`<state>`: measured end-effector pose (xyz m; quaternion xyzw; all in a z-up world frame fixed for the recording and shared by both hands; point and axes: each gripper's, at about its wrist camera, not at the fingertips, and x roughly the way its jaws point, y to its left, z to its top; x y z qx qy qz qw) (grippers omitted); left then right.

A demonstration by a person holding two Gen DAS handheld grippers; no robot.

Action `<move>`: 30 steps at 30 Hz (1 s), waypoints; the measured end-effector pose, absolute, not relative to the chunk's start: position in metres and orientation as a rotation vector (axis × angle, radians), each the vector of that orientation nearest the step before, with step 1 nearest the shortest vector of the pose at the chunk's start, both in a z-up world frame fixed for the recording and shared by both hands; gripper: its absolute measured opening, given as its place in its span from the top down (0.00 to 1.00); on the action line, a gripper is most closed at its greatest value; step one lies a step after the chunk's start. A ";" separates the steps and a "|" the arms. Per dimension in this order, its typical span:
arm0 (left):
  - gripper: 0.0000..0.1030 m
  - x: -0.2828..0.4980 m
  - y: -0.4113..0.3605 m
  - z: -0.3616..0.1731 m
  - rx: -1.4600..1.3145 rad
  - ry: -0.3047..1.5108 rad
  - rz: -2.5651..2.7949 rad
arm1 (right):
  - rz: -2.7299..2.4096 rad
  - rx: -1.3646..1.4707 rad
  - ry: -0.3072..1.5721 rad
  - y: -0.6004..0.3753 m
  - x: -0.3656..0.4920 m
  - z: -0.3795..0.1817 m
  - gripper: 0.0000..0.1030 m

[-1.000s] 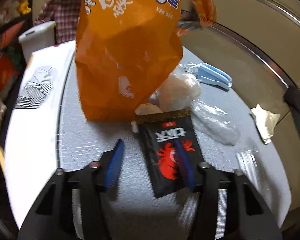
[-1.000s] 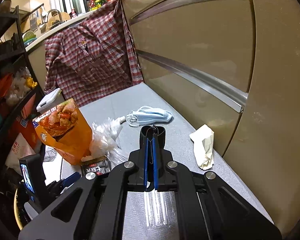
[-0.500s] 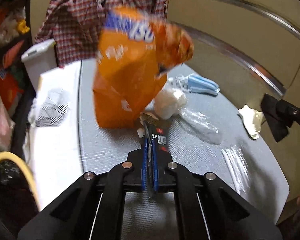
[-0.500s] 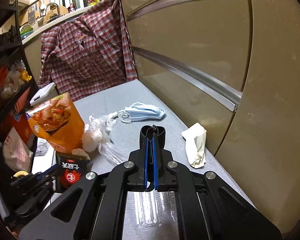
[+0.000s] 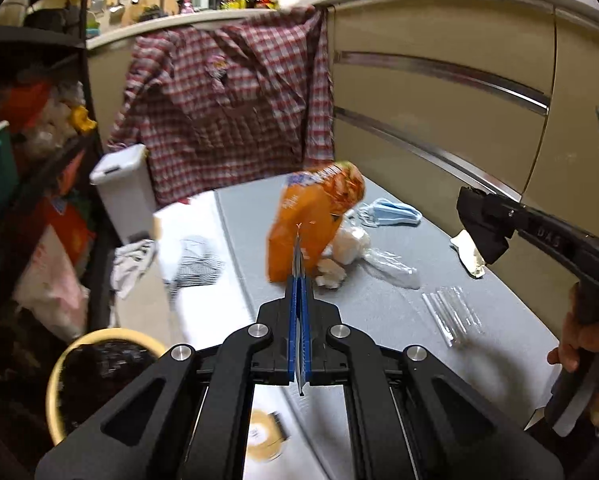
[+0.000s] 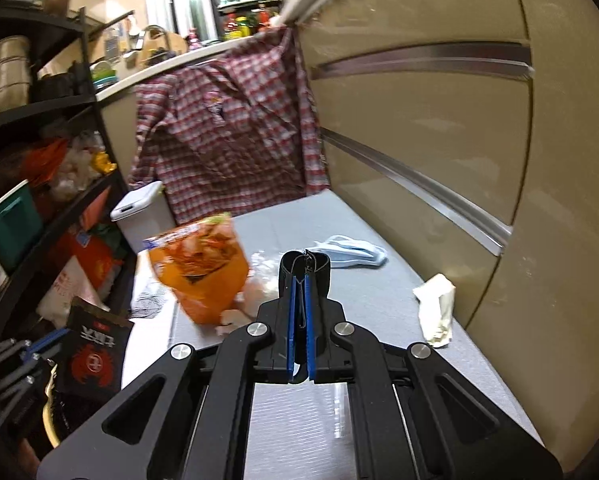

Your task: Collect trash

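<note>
Grey and long, the desk [image 5: 379, 312] ran beside a tan wall, with a checked shirt [image 5: 227, 112] hanging at the far end. I had the left tool [image 5: 300, 292] shut tight on the black packet [image 6: 93, 356] with the red print. It was off the desk and up in the air. The packet stood on its thin edge between the blue pads, and its long side ran the same way as the fingers. The yellow-rimmed bin [image 5: 51, 392] with the dark bag inside sat low and to the left of that tool, off the side of the desk. So I judged the next move was a swing down and left, and the left hand was much nearer to the bin than the right. The right tool [image 6: 299, 280] was closed on a small black thing [image 6: 305, 264]; I could not tell what it was. More trash lay on the desk: an orange snack bag [image 5: 311, 224], blue masks [image 5: 391, 214], a crumpled tissue [image 5: 469, 256] and a clear wrapper [image 5: 451, 312].
</note>
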<state>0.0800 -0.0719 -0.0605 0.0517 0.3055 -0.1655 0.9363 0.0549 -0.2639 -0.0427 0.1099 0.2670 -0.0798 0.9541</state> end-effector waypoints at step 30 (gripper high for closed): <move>0.98 0.052 0.115 -0.047 0.010 0.654 0.075 | 0.422 0.085 0.633 -0.033 0.061 -0.054 0.95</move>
